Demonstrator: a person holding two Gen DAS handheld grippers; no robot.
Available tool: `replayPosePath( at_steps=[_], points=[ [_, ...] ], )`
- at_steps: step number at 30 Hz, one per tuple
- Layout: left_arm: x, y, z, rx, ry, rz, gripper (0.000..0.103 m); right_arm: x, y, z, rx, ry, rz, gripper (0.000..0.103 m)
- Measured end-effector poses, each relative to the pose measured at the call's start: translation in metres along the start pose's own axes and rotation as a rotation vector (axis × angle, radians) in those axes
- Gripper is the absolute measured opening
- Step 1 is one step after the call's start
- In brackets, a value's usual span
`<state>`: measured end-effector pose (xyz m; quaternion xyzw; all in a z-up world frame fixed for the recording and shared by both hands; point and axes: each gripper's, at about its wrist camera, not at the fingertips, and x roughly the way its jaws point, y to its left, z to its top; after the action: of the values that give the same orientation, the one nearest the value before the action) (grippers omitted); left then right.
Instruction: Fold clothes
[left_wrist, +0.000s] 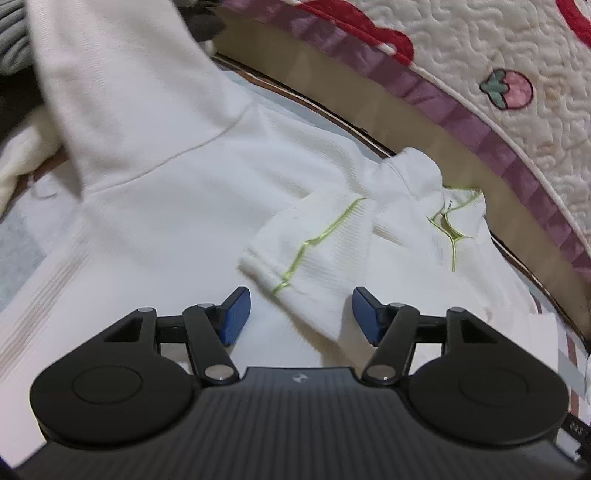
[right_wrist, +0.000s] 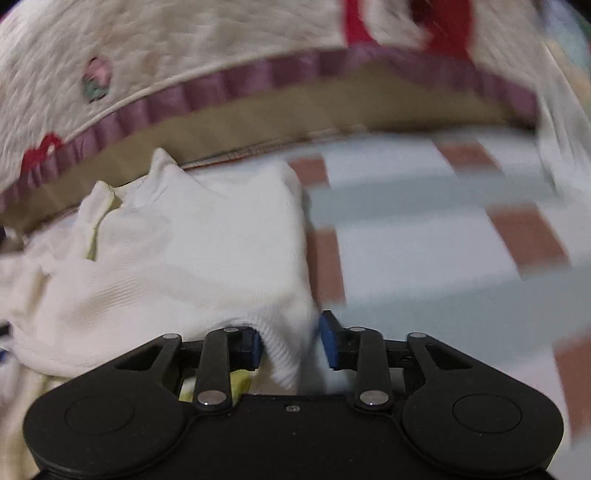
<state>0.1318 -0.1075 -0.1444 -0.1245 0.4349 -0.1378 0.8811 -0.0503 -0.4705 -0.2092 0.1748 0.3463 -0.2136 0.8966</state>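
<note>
- My left claw (left_wrist: 301, 315) stands spread, blue pads clear of any cloth; nothing is pinched.
- The white top (left_wrist: 207, 206) lies flat beneath and ahead of that claw, and its folded-over sleeve (left_wrist: 306, 251), trimmed with a green line, reaches down between the pads without touching them.
- My right claw (right_wrist: 290, 345) has its pads partly drawn in around the ribbed hem (right_wrist: 280, 354) of the top; the picture is blurred, so I cannot tell whether they press on it.
- A checked sheet (right_wrist: 424, 240) lies to the right of that claw.
- A quilted bedcover (left_wrist: 498, 55) sits beyond both claws.

Soft, even indoor light with faint shadows; fisheye bending at the edges; right wrist view smeared by motion blur
</note>
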Motion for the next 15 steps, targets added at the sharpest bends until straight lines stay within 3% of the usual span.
replayPosePath(
  at_steps=[1,3,7,9,11,14,15],
  points=[
    [0.004,-0.002,0.002,0.020,0.005,-0.022,0.057,-0.001,0.001,0.002,-0.001,-0.002,0.007,0.025],
    [0.004,-0.008,0.006,0.089,-0.014,-0.038,0.004,-0.009,0.003,0.007,-0.019,-0.016,0.011,0.017],
    [-0.034,-0.016,0.005,0.174,-0.197,-0.077,0.004,-0.035,0.006,0.015,-0.119,-0.043,-0.072,0.017],
    [-0.037,-0.020,-0.003,0.198,-0.166,-0.018,0.005,-0.033,0.015,0.012,-0.241,0.001,-0.146,0.023],
    [-0.021,-0.016,-0.011,0.182,-0.064,0.028,0.005,-0.017,0.020,0.004,-0.340,0.115,-0.194,0.031],
    [-0.014,-0.007,-0.018,0.173,-0.017,0.056,0.007,-0.025,0.006,0.015,-0.266,0.153,-0.077,0.038],
    [-0.017,-0.007,-0.018,0.185,-0.024,0.055,0.010,-0.029,-0.001,0.021,-0.228,0.173,-0.023,0.045]
  ],
)
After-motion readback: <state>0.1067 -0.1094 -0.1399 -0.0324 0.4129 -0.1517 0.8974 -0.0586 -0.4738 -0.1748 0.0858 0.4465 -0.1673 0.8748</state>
